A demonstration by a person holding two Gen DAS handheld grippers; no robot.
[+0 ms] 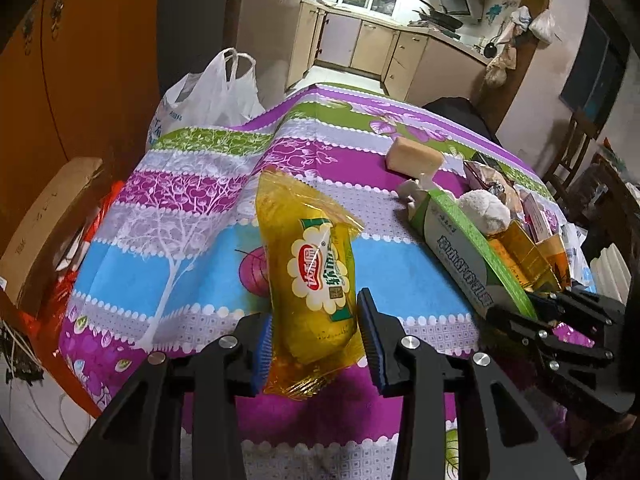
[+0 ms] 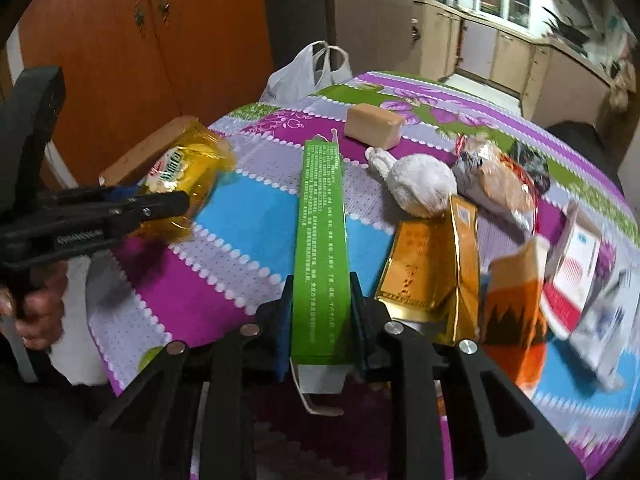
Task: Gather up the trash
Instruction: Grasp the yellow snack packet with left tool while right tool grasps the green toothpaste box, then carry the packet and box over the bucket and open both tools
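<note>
Surface: table (image 1: 192, 216) under striped floral cloth, kitchen cabinets (image 1: 372, 44) beyond, white plastic bag (image 1: 216, 88) at far edge.
Left gripper (image 1: 316, 344): clamps yellow snack wrapper (image 1: 316, 264), raised above cloth.
Right gripper (image 2: 320, 320): clamps green carton (image 2: 320, 232).
Loose beside it: gold pouch (image 2: 432, 264), tan block (image 2: 374, 126).

A glossy, crinkled yellow plastic snack wrapper (image 1: 316, 280) was held between matt black plastic fingers (image 1: 380, 344) faced with ribbed blue pads and fitted with polished metal pins. A smooth green and white cardboard box (image 2: 320, 248) was clamped likewise. A shiny gold foil pouch (image 2: 432, 264) and a fuzzy white plush toy (image 2: 420, 184) were seen on the printed, faintly textured tablecloth (image 1: 200, 208).
</note>
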